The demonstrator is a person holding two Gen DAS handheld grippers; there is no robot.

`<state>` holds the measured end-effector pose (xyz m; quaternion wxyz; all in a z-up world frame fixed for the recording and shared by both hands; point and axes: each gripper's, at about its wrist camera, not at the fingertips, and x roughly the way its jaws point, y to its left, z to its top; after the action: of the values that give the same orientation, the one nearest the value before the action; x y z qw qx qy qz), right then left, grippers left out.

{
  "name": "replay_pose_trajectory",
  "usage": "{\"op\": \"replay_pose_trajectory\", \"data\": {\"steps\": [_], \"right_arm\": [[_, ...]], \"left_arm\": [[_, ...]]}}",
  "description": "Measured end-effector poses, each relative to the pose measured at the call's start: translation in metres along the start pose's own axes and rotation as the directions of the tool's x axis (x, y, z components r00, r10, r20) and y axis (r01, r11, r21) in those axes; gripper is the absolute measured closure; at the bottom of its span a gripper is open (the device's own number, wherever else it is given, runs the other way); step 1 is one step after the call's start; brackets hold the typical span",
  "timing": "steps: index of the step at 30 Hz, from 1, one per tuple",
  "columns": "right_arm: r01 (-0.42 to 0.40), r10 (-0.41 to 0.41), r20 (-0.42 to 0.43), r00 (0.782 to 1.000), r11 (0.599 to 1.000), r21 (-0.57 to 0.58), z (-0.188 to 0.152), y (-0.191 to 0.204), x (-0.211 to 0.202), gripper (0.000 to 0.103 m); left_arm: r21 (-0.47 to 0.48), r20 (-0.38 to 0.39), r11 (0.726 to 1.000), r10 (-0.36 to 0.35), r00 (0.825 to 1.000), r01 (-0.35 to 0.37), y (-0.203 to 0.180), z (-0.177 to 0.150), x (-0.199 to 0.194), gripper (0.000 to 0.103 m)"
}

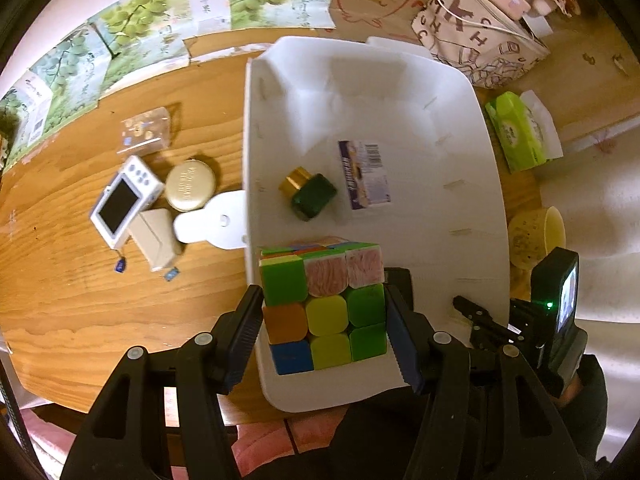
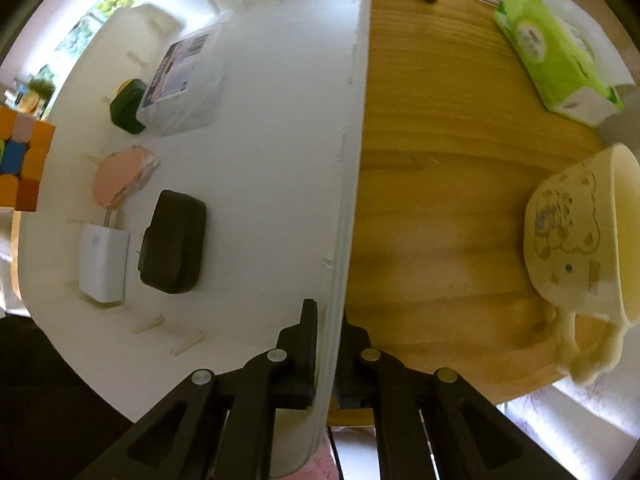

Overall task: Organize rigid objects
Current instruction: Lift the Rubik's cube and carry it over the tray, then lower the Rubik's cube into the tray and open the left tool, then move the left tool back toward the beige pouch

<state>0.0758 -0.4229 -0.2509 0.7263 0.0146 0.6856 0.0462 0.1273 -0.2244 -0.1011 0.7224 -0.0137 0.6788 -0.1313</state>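
Left tool (image 1: 324,316) is carrying the clamped cube (image 1: 324,308) over the white bin (image 1: 460,184), right tool (image 2: 330,356) is pinching its wall; camera (image 1: 126,200), gold tin (image 1: 190,185) are waiting on the table (image 1: 80,300).

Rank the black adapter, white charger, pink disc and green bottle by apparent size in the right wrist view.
1. black adapter
2. white charger, a near tie
3. pink disc
4. green bottle, farthest from the camera, so unsure

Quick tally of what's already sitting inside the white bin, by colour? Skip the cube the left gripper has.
Inside the white bin:
Green: 1, green bottle with gold cap
Black: 1, black adapter
White: 1, white charger
Pink: 1, pink compact
White and purple: 1, printed box
Total: 5
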Motion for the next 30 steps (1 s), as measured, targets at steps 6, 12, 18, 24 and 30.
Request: {"op": "replay_pose_trajectory", "data": {"steps": [6, 12, 18, 24, 30], "right_arm": [[0.009, -0.01, -0.006, 1.0, 0.998, -0.068, 0.006, 0.006, 0.003, 0.096], [0.012, -0.012, -0.006, 1.0, 0.996, -0.093, 0.014, 0.004, 0.006, 0.096], [0.028, -0.029, -0.006, 1.0, 0.993, -0.118, 0.024, -0.001, 0.008, 0.096], [0.033, -0.033, -0.005, 0.999, 0.992, -0.123, 0.026, 0.002, 0.01, 0.096], [0.035, -0.036, -0.003, 0.999, 0.992, -0.121, 0.03, 0.004, 0.013, 0.096]], "left_arm": [[0.019, -0.006, 1.0, -0.008, 1.0, 0.008, -0.019, 0.0, 0.005, 0.04], [0.047, -0.002, 0.999, -0.01, 1.0, 0.01, -0.032, -0.002, 0.006, 0.04], [0.081, 0.038, 0.997, -0.021, 0.999, 0.017, -0.041, -0.004, -0.003, 0.04], [0.066, 0.049, 0.998, -0.02, 0.999, 0.017, -0.037, -0.005, -0.005, 0.039], [0.034, 0.07, 0.999, -0.021, 0.997, 0.019, -0.029, -0.007, -0.007, 0.037]]}}
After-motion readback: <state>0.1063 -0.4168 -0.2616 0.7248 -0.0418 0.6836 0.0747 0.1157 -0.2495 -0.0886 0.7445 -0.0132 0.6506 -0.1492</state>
